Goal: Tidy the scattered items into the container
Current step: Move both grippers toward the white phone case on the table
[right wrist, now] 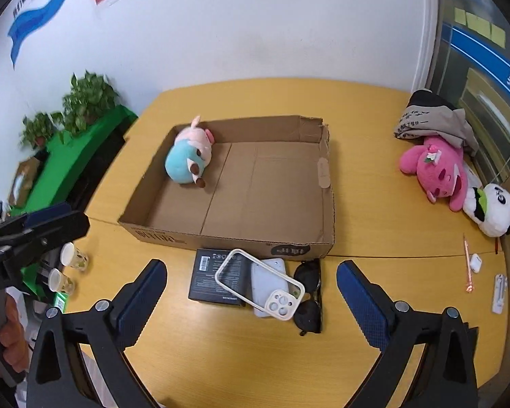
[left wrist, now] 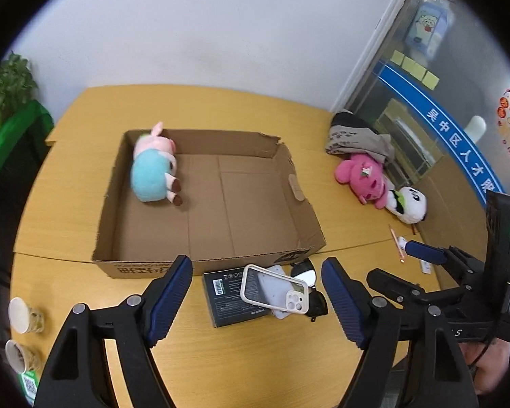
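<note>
An open cardboard box (left wrist: 255, 258) (right wrist: 227, 238) sits on the yellow table with a pink-and-blue pig plush (left wrist: 153, 166) (right wrist: 188, 159) in its far left corner. In front of the box lie a black box (left wrist: 226, 295) (right wrist: 207, 278), a clear phone case (left wrist: 275, 287) (right wrist: 260, 284) leaning on a white case, and black sunglasses (left wrist: 311, 292) (right wrist: 309, 295). A pink plush (left wrist: 362, 175) (right wrist: 435, 170) and a panda plush (left wrist: 408, 204) (right wrist: 491, 212) lie at the right. My left gripper (left wrist: 256, 301) and right gripper (right wrist: 251, 302) are open and empty, just short of the pile.
A folded grey garment (left wrist: 357, 136) (right wrist: 435, 120) lies behind the pink plush. A pen (right wrist: 467, 261) and small white items lie at the right edge. Two paper cups (left wrist: 23, 316) (right wrist: 68, 255) stand at the left. Plants and a green cloth are beyond the table's left edge.
</note>
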Demonstrator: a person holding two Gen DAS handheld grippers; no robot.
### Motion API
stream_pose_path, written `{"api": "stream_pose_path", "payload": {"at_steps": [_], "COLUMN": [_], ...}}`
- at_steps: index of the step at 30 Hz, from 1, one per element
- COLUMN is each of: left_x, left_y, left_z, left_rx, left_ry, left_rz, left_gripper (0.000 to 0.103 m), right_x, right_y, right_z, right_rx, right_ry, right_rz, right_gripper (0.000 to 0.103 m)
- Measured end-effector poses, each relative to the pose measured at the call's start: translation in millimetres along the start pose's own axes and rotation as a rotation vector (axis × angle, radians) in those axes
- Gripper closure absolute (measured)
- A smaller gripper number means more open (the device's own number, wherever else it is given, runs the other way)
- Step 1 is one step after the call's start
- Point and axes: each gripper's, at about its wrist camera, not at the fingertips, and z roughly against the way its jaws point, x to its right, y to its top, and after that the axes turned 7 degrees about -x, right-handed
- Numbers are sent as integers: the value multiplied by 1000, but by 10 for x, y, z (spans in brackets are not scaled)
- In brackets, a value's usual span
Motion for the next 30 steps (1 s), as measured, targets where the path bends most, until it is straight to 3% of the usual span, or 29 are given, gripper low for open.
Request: {"api": "stream_pose_path", "payload": {"at_steps": [7, 16, 24, 30], "left_x": [-306, -542, -435, -139], "left_y": [-2, -190, -320, -408], "left_z": [-278, -431, -611, -855], "left_rx": [-79, -171, -240, -315], "left_ry": [-101, -111, -62, 10], "left_rz": [-2, 35, 112, 117], "left_gripper": [25, 25, 25, 25], "right_x": [-114, 347, 822, 934], "right_y": [-21, -439, -745, -849], "right_z": [-93, -232, -803, -1354], "right_rx": [-55, -144, -239, -307], "right_ry": [-22, -25, 111, 284], "right_rz": [-26, -147, -235, -265], "right_gripper": [2, 2, 2, 2]}}
